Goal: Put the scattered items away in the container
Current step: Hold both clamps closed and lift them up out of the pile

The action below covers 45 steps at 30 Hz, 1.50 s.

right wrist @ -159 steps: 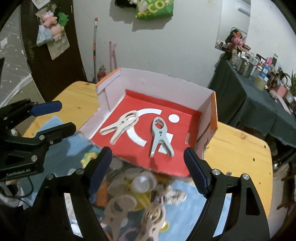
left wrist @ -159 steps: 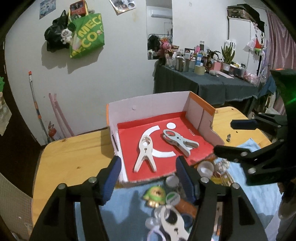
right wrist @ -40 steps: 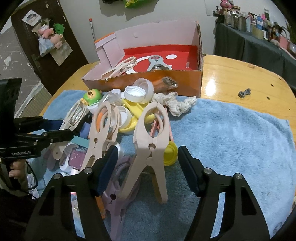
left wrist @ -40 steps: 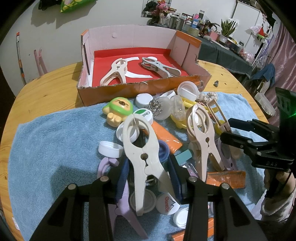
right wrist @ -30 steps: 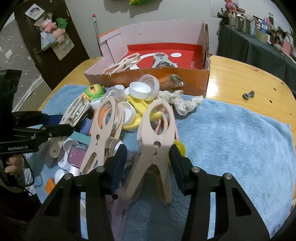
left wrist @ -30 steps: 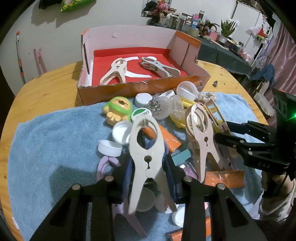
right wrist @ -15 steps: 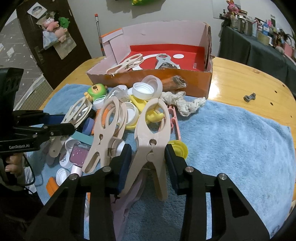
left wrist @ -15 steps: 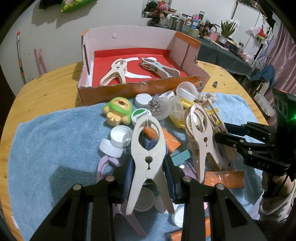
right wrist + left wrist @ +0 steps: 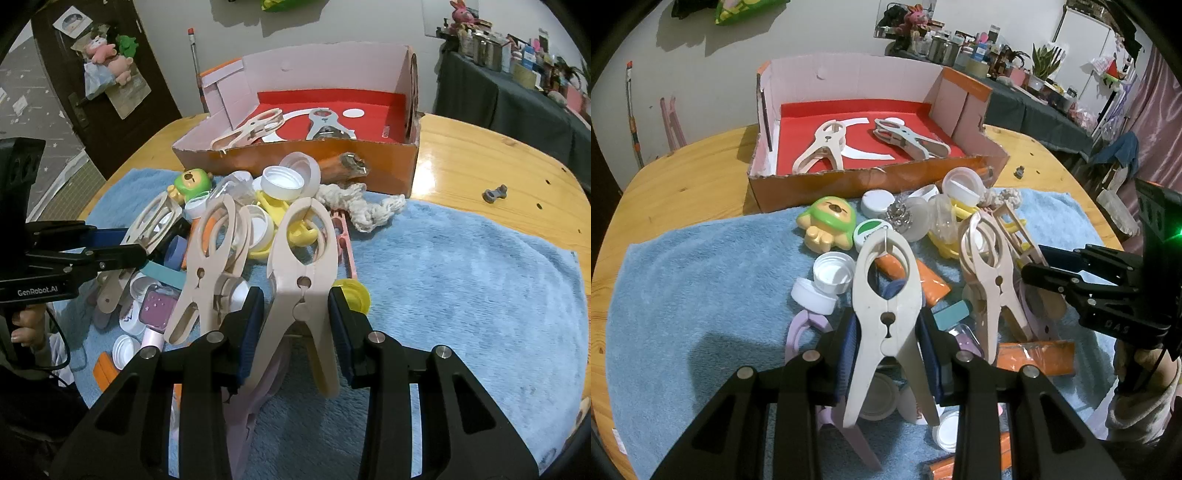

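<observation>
**Two clamps pinched at once**

A white clamp [image 9: 886, 314] is squeezed between the left gripper [image 9: 888, 350] pads. A beige clamp [image 9: 303, 280] is gripped by the right gripper [image 9: 295, 325]. The cardboard box [image 9: 871, 181] is seen at 12 o'clock.

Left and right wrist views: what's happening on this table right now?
A person is tidying clutter off a blue towel into an orange cardboard box with a red floor. The left tool is shut on a cream plastic clamp; the right tool is shut on a beige plastic clamp. Two clamps already lie in the box; caps and toys remain scattered.
</observation>
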### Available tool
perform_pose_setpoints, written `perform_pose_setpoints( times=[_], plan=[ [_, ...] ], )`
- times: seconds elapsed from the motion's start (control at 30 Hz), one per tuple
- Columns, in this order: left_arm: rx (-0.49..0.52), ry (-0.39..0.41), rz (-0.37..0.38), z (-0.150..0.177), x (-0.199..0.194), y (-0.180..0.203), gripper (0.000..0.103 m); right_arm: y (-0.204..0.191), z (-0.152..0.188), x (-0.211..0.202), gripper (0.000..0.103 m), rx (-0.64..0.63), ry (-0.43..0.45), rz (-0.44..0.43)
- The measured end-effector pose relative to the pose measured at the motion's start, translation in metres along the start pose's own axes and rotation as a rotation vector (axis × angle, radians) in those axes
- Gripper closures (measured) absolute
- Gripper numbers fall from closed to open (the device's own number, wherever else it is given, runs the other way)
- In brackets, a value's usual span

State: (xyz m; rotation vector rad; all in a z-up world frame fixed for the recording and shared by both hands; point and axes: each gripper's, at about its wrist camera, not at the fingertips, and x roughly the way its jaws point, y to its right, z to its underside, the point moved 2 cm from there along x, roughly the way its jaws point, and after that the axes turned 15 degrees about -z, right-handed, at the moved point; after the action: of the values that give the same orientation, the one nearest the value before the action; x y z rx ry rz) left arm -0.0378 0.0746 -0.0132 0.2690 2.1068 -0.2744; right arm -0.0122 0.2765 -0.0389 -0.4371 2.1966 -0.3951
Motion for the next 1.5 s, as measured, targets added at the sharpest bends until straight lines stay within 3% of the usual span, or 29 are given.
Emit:
perform_pose_setpoints(
  times=[0.47,1.5],
  plan=[
    [-0.004,0.007,0.003,0.000,0.000,-0.001,0.068,0.001,-0.002,-0.013,0.069,0.001,0.032,0.018],
    [0.004,0.004,0.015,0.000,0.003,-0.001,0.068,0.014,-0.008,0.011,0.066,0.054,-0.022,-0.025]
  ],
)
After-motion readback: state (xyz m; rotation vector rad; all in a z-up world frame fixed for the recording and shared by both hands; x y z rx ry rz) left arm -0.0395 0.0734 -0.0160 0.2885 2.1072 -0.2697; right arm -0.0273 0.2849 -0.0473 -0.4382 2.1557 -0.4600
